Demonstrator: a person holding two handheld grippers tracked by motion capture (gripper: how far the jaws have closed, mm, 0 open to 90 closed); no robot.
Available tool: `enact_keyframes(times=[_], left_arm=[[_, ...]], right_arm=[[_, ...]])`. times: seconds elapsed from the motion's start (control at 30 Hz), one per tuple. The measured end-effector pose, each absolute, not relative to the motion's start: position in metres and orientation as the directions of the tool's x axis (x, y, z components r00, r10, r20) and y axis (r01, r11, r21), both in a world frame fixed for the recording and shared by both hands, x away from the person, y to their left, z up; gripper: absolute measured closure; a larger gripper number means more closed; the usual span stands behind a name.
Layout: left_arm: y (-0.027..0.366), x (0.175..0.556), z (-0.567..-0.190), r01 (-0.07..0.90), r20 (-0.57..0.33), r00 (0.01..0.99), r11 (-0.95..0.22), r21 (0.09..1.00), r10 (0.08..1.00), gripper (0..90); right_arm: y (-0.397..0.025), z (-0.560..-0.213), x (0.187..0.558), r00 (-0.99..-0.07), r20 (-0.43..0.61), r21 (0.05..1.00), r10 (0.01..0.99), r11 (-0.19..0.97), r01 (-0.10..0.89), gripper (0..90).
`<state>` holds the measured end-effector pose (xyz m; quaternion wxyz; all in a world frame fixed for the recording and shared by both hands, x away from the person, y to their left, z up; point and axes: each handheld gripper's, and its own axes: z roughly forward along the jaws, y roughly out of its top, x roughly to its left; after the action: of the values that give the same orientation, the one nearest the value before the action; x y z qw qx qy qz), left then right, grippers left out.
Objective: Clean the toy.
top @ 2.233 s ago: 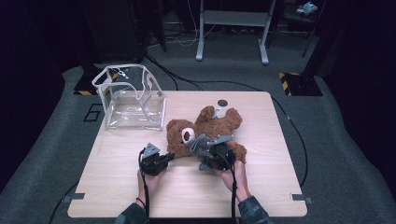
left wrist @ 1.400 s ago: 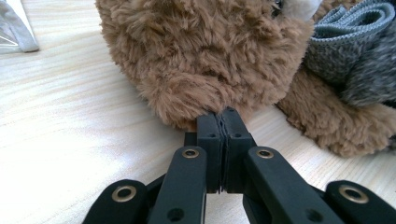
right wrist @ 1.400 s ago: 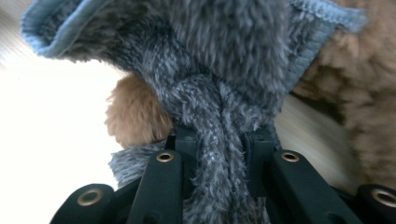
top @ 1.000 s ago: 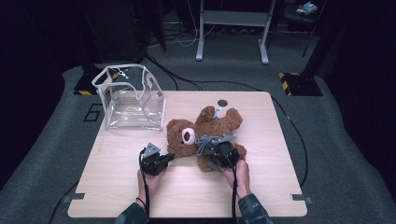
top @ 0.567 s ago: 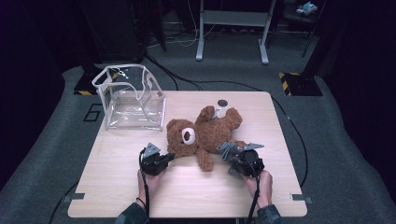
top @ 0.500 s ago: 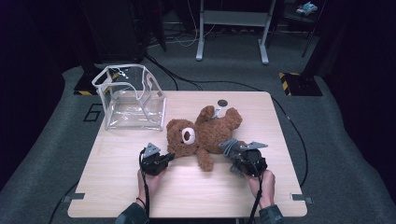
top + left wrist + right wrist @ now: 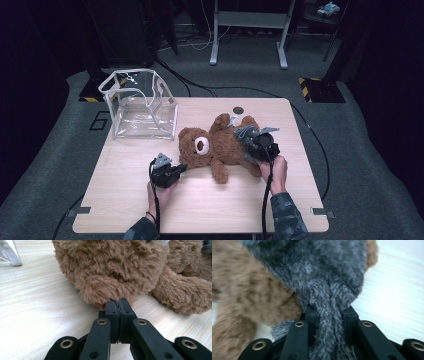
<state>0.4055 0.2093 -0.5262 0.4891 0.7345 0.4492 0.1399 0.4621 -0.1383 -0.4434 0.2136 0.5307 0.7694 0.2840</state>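
Oddly little writing shows — on the grey floor mat left of the table (image 7: 125, 200) a large figure, seemingly a "6", is marked, and no label on the toy can be read.

On the wooden table lies a brown teddy bear (image 7: 217, 145), its pale muzzle up and its head toward the person's left. Its grey fluffy part (image 7: 324, 277) sits at the right side of the body.

At the bear's head, the left gripper (image 7: 181, 169) has its jaws pressed fully together, their tips against a tuft of brown fur at the lower edge of the head; in the left gripper view (image 7: 119, 305) the pads meet with hardly a gap, and whether any fur is caught between them I cannot tell.

Further right, the right gripper (image 7: 248, 145) rests on the bear's body — the right gripper view (image 7: 328, 312) shows its jaws partly apart, clamped on a thick fold of the grey fur that runs down between them.

Behind the bear, at the table's far left corner, stands a clear plastic bag (image 7: 140, 105) with white trim, open at the top. A small dark round disc (image 7: 238, 110) lies near the far edge.
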Motion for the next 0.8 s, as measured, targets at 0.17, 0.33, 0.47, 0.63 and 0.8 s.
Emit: enact_keyframes(times=[0.17,0.33,0.47,0.63,0.8], left_arm=[[0.209,0.405,-0.526,0.522,-0.234,0.558,-0.117,0.845,0.796,88.3],[0.209,0.405,-0.526,0.522,-0.232,0.557,-0.119,0.844,0.797,88.2],[0.209,0.406,-0.526,0.523,-0.232,0.558,-0.120,0.844,0.797,88.3],[0.209,0.406,-0.526,0.522,-0.232,0.557,-0.118,0.845,0.798,88.2],[0.208,0.406,-0.526,0.522,-0.231,0.554,-0.117,0.845,0.800,88.2]], right_arm=[[-0.150,-0.457,0.469,-0.302,-0.015,0.649,0.953,0.239,0.722,73.0],[-0.160,-0.470,0.473,-0.261,-0.016,0.610,0.965,0.216,0.762,73.0],[-0.168,-0.476,0.473,-0.229,-0.041,0.568,0.972,0.212,0.795,72.9],[-0.178,-0.460,0.464,-0.214,-0.019,0.618,0.977,0.180,0.765,72.8],[-0.169,-0.430,0.459,-0.278,0.055,0.713,0.959,0.157,0.683,72.7]])
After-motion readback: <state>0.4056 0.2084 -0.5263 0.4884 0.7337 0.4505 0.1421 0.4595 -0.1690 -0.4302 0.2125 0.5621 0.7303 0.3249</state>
